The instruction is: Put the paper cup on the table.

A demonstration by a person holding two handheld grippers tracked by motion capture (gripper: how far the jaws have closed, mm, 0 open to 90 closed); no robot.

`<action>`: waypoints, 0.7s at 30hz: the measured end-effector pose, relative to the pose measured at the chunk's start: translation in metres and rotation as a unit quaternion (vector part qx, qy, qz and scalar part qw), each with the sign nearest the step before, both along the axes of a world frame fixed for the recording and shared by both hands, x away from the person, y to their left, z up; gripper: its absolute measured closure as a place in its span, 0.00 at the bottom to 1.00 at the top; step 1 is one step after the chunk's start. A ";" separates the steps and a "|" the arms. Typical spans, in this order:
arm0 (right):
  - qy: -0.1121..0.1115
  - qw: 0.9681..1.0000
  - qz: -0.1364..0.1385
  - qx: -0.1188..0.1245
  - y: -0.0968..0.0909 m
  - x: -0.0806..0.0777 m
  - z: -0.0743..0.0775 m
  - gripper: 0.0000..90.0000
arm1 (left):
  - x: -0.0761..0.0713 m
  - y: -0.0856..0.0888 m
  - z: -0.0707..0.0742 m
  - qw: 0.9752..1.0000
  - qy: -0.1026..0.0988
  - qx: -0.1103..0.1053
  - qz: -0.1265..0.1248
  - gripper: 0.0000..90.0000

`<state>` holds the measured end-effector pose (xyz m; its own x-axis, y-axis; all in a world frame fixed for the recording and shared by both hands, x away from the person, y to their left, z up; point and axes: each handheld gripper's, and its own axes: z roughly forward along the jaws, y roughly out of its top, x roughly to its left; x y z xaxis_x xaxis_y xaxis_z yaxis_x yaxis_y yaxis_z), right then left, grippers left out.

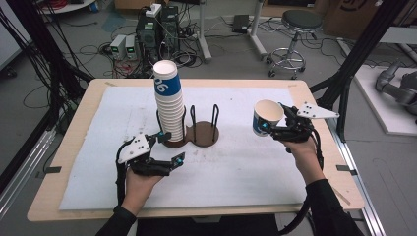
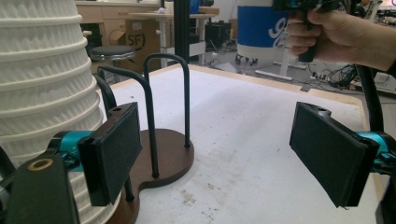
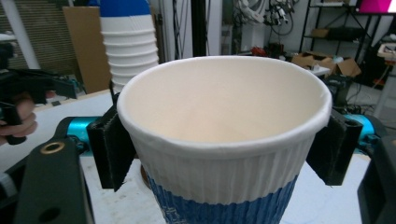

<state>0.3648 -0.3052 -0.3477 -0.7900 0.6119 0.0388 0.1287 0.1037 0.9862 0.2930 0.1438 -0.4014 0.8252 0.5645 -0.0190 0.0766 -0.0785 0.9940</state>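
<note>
Right gripper (image 1: 276,129) grips 1 paper cup (image 1: 266,117) upright, above the desk (image 1: 236,167). Left gripper (image 1: 169,147) stands open w/ nothing between, just beside the cup stack (image 1: 168,101) on its rack (image 1: 201,132).

The paper cup (image 3: 224,154) looks matt, ribbed outside and smooth inside. Left of it, the cup stack (image 1: 169,105) shows the same ribbed paper. The holder (image 1: 196,133) beside that stack has a dark wooden base (slightly glossy) and black metal rods.
</note>
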 end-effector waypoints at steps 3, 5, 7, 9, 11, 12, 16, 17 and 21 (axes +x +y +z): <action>0.009 1.000 -0.015 -0.003 -0.003 0.006 -0.003 0.24 | 0.000 0.000 0.000 1.000 -0.003 0.002 -0.002 0.19; 0.016 1.000 -0.026 -0.002 -0.005 0.011 -0.006 0.24 | 0.000 0.000 0.000 1.000 -0.001 0.000 -0.001 0.19; 0.021 0.999 -0.038 -0.003 -0.007 0.015 -0.008 0.24 | 0.000 0.000 -0.001 1.000 -0.001 0.000 -0.001 0.19; 0.026 0.998 -0.051 -0.005 -0.008 0.018 -0.011 0.24 | 0.000 0.000 -0.001 1.000 0.000 -0.001 -0.002 0.19; 0.028 0.998 -0.058 -0.008 -0.009 0.020 -0.013 0.24 | 0.000 0.000 -0.001 1.000 -0.001 0.000 -0.002 0.19; 0.031 0.998 -0.062 -0.006 -0.010 0.021 -0.015 0.24 | 0.000 0.000 -0.001 1.000 -0.001 0.000 -0.003 0.19; 0.029 0.997 -0.078 0.001 -0.014 0.023 -0.023 0.24 | 0.000 0.000 -0.001 1.000 0.000 0.001 -0.004 0.19; 0.030 0.996 -0.081 0.001 -0.015 0.024 -0.025 0.24 | 0.000 -0.001 -0.001 1.000 0.000 0.001 -0.003 0.19; 0.034 0.995 -0.093 0.002 -0.019 0.025 -0.033 0.24 | 0.000 -0.001 -0.001 1.000 0.000 0.004 -0.004 0.19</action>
